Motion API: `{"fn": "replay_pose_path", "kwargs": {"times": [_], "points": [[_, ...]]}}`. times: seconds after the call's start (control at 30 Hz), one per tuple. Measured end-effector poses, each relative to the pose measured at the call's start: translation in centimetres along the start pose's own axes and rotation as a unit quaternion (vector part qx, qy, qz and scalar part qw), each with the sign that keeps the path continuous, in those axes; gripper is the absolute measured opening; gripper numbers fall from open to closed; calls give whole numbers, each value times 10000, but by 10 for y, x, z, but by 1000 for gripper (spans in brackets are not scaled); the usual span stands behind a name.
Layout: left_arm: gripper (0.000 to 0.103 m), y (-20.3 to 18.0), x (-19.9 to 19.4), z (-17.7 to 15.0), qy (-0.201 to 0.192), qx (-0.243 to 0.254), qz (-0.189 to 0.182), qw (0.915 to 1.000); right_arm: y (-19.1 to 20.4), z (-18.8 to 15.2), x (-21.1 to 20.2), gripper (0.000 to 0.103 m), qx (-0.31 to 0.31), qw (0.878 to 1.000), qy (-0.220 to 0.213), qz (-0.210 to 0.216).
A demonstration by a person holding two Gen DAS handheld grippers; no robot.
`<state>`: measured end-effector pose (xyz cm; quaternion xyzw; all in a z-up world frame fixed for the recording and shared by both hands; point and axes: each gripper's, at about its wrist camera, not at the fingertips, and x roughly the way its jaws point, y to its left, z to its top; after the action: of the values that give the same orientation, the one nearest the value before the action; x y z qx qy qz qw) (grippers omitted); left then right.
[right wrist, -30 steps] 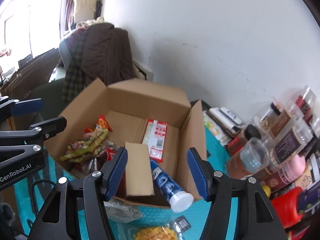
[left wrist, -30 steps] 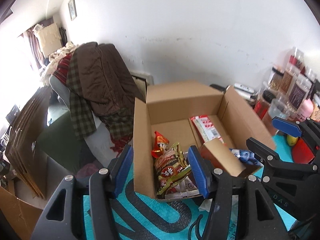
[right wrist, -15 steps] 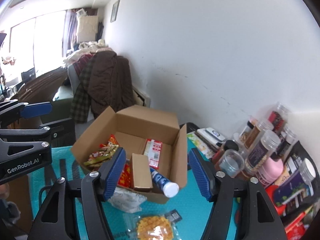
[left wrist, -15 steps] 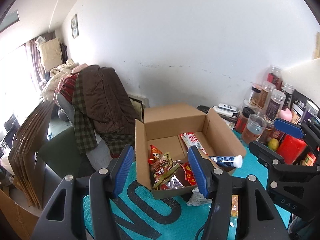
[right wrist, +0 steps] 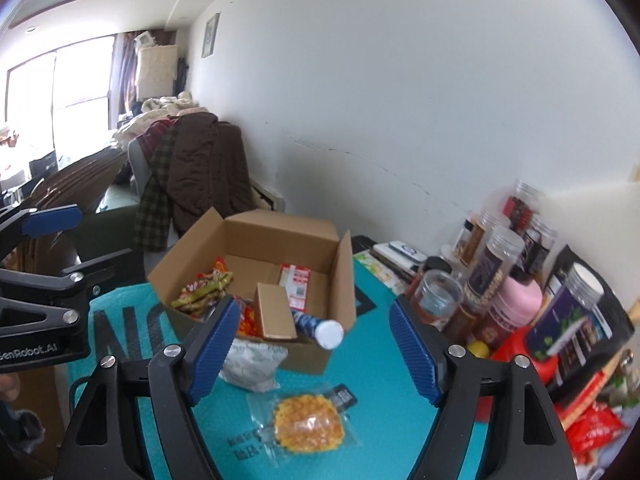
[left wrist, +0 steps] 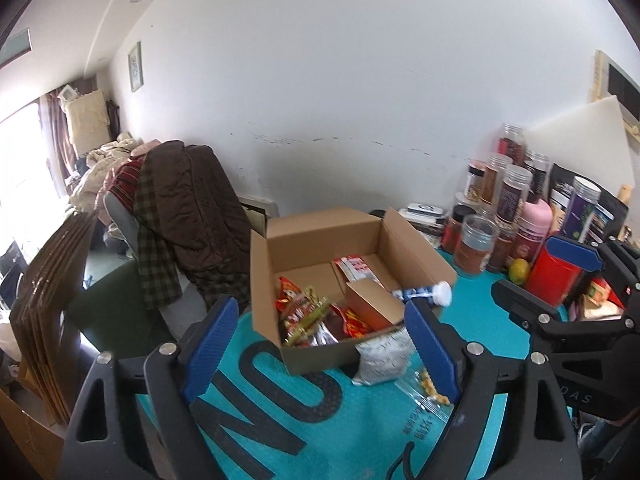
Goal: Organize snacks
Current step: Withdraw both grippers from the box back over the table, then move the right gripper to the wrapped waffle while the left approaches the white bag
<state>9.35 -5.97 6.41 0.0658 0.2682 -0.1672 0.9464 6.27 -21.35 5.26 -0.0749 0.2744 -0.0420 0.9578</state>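
The left gripper [right wrist: 36,280] is showing "GenRobot.AI" (first letter cropped) on its black body, while big dark letters "NO" are spreading across the teal mat [left wrist: 360,432].

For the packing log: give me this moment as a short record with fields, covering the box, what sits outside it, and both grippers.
container: cardboard box, flaps open, on the teal mat
in box: red and gold snack packs, red-and-white packet, small brown carton
over the rim: blue tube with white cap, cap end poking out over the box's near edge
outside box: white pouch against the box front; clear bag of yellow snacks on the mat
left gripper: jaws opening, nothing between them
right gripper: jaws opening, nothing between them
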Motion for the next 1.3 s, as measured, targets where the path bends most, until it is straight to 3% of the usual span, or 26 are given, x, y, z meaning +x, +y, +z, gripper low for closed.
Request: {"fn": "replay_pose_path", "kwargs": {"times": [0.27,0.47,1.17,1.3], "points": [[86,-7,0,-26,127,0,-353,9993,-3,-30,-2,84,231,9994,240,-97],[86,-11,8,-44,301,-45,-422,9986,-3,-52,5,84,337,9982,492,-108],[86,-10,73,-104,1390,-537,-677,9865,4,-119,76,84,583,9847,1640,30],[86,-9,83,-110,1521,-562,-710,9842,1,-132,94,90,870,9771,1940,29]]}}
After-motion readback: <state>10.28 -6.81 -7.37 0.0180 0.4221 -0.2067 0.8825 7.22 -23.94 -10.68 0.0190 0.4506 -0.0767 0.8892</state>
